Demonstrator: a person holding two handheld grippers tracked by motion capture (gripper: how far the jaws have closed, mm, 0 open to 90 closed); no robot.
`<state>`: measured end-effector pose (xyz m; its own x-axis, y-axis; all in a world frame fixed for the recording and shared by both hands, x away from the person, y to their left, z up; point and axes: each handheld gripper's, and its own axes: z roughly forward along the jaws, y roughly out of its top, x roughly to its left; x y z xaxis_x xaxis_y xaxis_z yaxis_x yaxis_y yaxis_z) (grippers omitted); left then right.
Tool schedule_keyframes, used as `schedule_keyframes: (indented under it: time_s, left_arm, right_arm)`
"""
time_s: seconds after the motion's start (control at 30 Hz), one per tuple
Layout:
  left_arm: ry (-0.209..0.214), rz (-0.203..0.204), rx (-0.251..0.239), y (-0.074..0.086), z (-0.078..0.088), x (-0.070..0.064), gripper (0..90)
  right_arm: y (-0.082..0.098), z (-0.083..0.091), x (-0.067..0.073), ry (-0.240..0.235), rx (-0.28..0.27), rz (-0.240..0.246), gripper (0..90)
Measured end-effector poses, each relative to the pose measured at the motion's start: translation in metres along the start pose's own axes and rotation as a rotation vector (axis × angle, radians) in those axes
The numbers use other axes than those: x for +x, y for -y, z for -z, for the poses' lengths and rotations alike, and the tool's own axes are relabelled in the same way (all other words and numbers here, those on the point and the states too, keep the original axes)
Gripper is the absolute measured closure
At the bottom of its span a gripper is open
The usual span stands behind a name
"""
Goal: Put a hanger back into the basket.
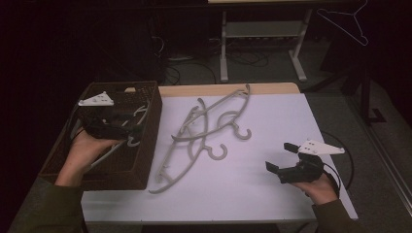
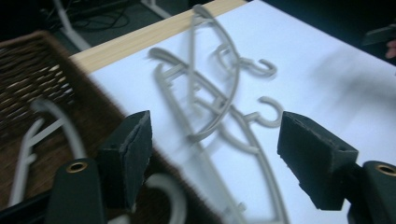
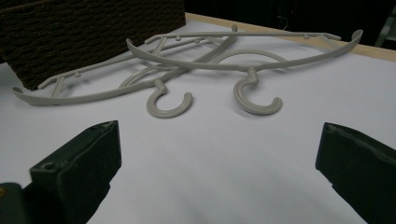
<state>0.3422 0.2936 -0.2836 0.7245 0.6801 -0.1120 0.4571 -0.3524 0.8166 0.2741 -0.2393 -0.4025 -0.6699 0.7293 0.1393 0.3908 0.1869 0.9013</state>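
Two grey plastic hangers lie crossed on the white table top (image 1: 272, 121). One hanger (image 1: 221, 103) (image 2: 229, 79) (image 3: 243, 63) lies farther back, the other hanger (image 1: 180, 170) (image 2: 261, 154) (image 3: 93, 95) reaches toward the front edge. A third hanger (image 1: 104, 155) (image 2: 70, 126) lies inside the brown wicker basket (image 1: 145, 141) (image 2: 28, 70) (image 3: 93, 32) at the table's left. My left gripper (image 1: 137, 121) (image 2: 215, 135) hovers over the basket's right side, open, nothing between its jaws. My right gripper (image 1: 278, 156) (image 3: 217, 149) rests at the front right, open and empty, pointing at the hooks.
A thin wire hanger (image 1: 347, 24) hangs in the dark at the back right. A white table frame (image 1: 262, 29) and floor cables stand behind the table. The table's far edge is a wooden strip (image 1: 272, 88). Bare white surface lies between the right gripper and the hangers.
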Motion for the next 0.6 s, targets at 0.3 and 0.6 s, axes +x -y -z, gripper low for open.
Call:
schedule_keyframes:
  time_s: [0.3,0.6]
  left_arm:
    - [0.037,-0.049,-0.031,-0.009,-0.028,-0.034,18.9]
    - [0.085,-0.093,-0.029,-0.015,-0.062,-0.064,18.8]
  right_arm:
    - [-0.001,0.001,0.0,-0.001,-0.011,0.003,0.0]
    - [-0.001,0.001,0.0,-0.005,-0.014,-0.001,0.0]
